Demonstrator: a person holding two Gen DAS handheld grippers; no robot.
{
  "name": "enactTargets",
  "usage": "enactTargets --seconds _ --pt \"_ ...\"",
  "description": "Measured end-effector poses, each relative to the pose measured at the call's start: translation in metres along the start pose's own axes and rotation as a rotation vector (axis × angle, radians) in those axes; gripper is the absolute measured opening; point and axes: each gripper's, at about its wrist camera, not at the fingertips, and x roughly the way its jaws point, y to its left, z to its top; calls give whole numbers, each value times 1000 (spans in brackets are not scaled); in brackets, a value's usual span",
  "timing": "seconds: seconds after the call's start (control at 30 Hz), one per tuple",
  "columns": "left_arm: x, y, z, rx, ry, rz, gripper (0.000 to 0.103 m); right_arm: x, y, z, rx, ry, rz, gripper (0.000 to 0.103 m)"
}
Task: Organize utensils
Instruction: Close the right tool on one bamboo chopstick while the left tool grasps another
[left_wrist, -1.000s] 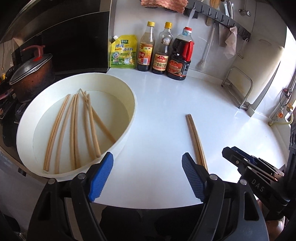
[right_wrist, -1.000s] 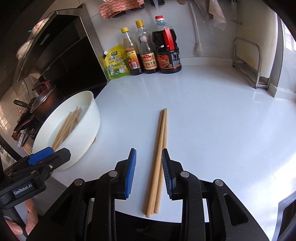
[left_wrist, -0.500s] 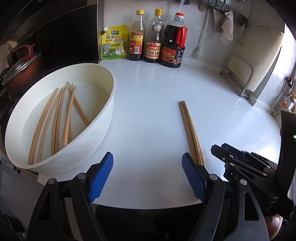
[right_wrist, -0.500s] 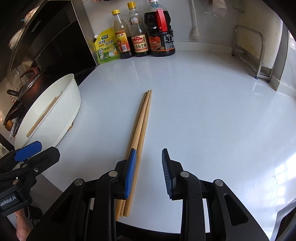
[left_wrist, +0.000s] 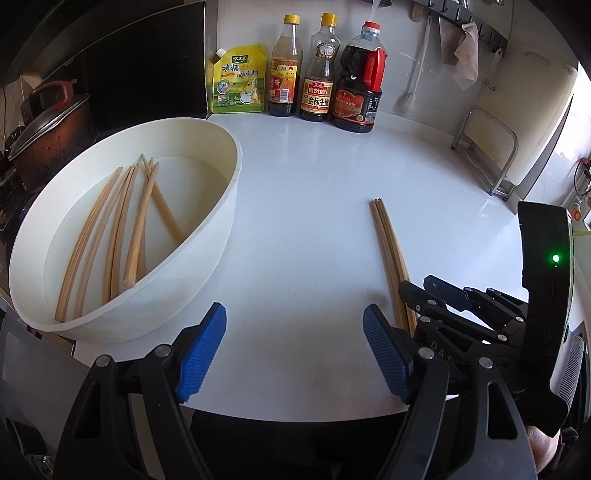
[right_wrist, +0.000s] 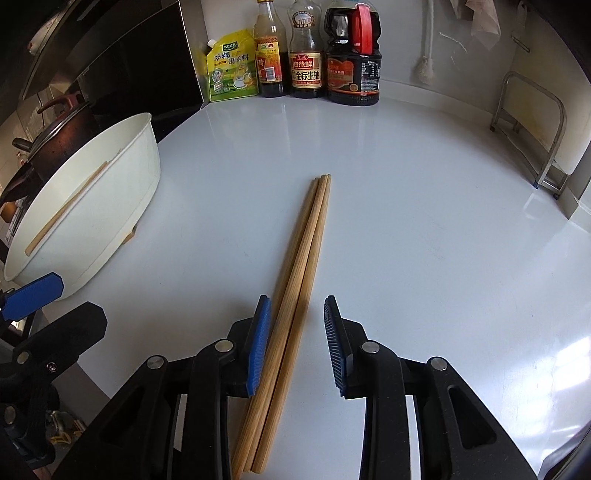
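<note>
Your right gripper (right_wrist: 295, 332) is sitting low over the white counter (right_wrist: 424, 229) with its jaws parted, straddling a bundle of wooden chopsticks (right_wrist: 299, 266). The bundle is lying flat, running from about 6 o'clock up toward 12 in the right wrist view, and it is passing between the blue pads (right_wrist: 258, 343) nearer the left one; whether it is touching that pad is hard to tell. Nothing is being gripped.

Your left gripper (left_wrist: 295, 350) is hovering with its jaws spread wide and nothing between them, above the bare counter near the front edge. In its view the same bundle is lying at 3 o'clock, its near end hidden behind your right tool. At 9 o'clock the white basin (left_wrist: 221, 236) is holding several more chopsticks (left_wrist: 125, 225), lying loosely and partly crossed.

At 12 o'clock three sauce bottles (left_wrist: 321, 77) and a yellow-green pouch (left_wrist: 238, 83) are standing against the wall.
</note>
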Motion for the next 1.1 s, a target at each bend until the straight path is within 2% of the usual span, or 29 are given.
enactTargets --seconds 0.5,0.73,0.97,1.03,1.1 --pt "19 -32 -2 27 16 -6 75 -8 -50 -7 94 -14 7 29" --pt "29 -34 -3 14 25 13 75 -10 -44 -6 66 -15 40 29" --pt "41 -36 -4 3 44 19 75 -5 -38 -8 17 -2 4 28" --pt "44 -39 -3 3 47 14 75 -5 -41 -8 21 -8 -2 25" --pt "47 -43 -2 8 47 12 75 -6 -46 -9 27 -10 -6 15"
